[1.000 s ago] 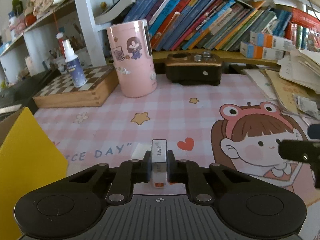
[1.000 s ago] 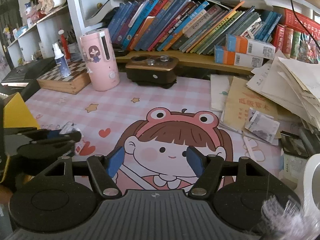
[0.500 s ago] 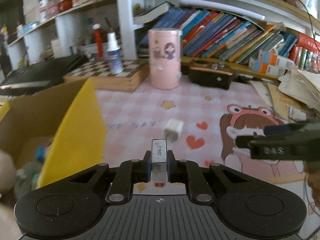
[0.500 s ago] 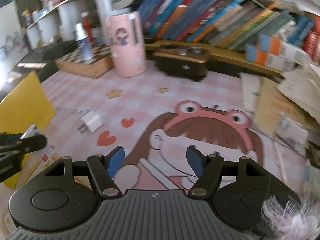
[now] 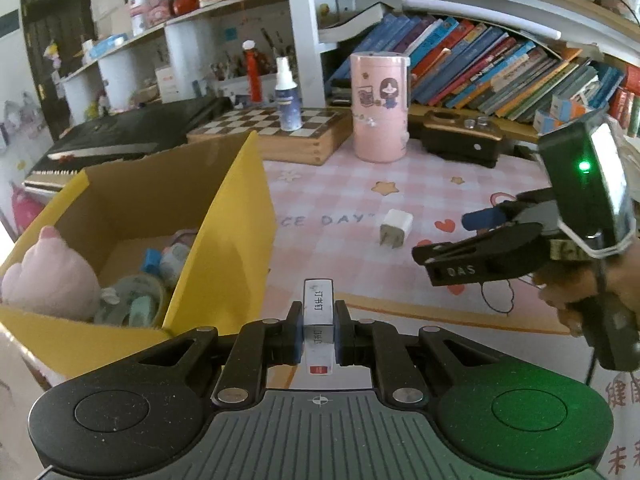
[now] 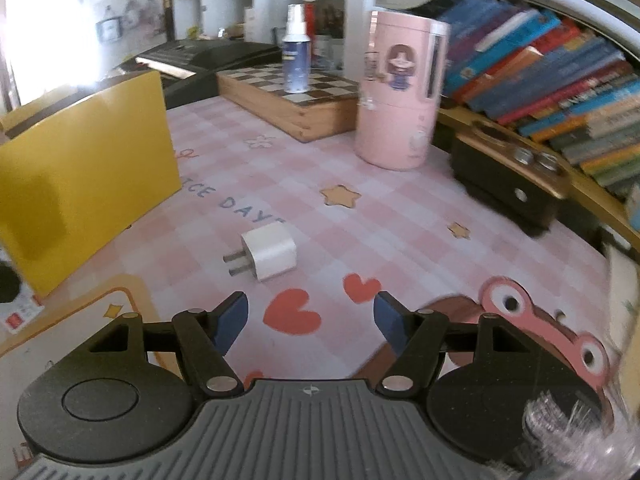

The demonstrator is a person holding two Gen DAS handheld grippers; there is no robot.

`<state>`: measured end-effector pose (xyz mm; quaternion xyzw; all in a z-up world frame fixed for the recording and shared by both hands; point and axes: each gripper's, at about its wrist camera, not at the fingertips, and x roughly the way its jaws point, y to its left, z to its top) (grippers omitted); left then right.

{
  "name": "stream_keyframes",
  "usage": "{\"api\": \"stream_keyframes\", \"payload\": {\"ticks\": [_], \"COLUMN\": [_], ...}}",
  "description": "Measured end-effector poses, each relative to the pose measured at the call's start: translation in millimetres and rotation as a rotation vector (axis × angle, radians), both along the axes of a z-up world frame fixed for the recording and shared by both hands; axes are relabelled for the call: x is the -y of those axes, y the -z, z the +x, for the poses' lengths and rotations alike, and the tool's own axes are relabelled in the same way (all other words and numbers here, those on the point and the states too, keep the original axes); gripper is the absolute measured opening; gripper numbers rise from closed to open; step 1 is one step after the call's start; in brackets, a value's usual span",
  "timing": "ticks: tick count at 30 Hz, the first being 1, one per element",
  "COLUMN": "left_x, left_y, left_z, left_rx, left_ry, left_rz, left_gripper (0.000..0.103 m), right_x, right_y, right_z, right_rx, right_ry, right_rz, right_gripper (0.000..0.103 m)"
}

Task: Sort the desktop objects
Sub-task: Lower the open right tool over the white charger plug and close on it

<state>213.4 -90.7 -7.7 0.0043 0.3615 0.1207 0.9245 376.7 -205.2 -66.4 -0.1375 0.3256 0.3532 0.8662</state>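
Observation:
My left gripper (image 5: 318, 334) is shut on a small white staple box (image 5: 318, 316) and holds it above the mat, just right of the yellow cardboard box (image 5: 224, 240). That box holds a pink plush toy (image 5: 48, 280) and several small items. A white charger plug (image 6: 269, 255) lies on the pink mat, also in the left wrist view (image 5: 395, 227). My right gripper (image 6: 311, 318) is open and empty, just short of the plug; it also shows in the left wrist view (image 5: 460, 240). The yellow box stands at the left in the right wrist view (image 6: 80, 176).
A pink cylinder container (image 5: 379, 108), a wooden chessboard box (image 5: 280, 132) with a spray bottle (image 5: 288, 98) on it, and a dark device (image 5: 460, 140) stand at the back. Behind them are shelves of books (image 5: 500, 68). A keyboard (image 5: 132, 136) lies at the far left.
My left gripper has pulled back and left with the staple box, bringing the yellow box into full view. My right gripper has moved left and forward toward the charger plug.

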Motion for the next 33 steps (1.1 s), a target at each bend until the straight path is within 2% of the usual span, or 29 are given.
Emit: {"api": "stream_keyframes", "payload": {"ticks": [12,15,16,18,25,33], "left_x": [5.5,5.3,4.9,2.5,-0.9,1.6], "left_y": [-0.9,-2.9,-3.3,-3.3,-7.7,-20.6], "left_z": [-4.3,-4.6,-4.7,-4.9,-6.9,-16.6], "left_rx": [-0.001,0.003,0.004,0.003,0.021,0.082], "left_ry": [-0.011,-0.015,-0.019,-0.031,-0.041,0.005], "left_rz": [-0.002,-0.001,-0.002,-0.012,-0.027,-0.028], "left_gripper": [0.013,0.013,0.013,0.013,0.013,0.013], "right_x": [-27.7,-33.5,-34.3,-34.0,-26.7,-0.5], "right_y": [10.5,11.0,11.1,10.9,4.3,-25.9], "right_z": [14.4,17.0,17.7,18.0,9.7,-16.2], "right_rx": [0.017,0.016,0.015,0.008,0.022,-0.002], "right_ry": [-0.136,-0.163,-0.169,-0.181,-0.151,-0.023], "right_rz": [0.010,0.019,0.024,0.041,0.040,0.099], "right_gripper": [0.066,0.061,0.053,0.044,0.044,0.044]}}
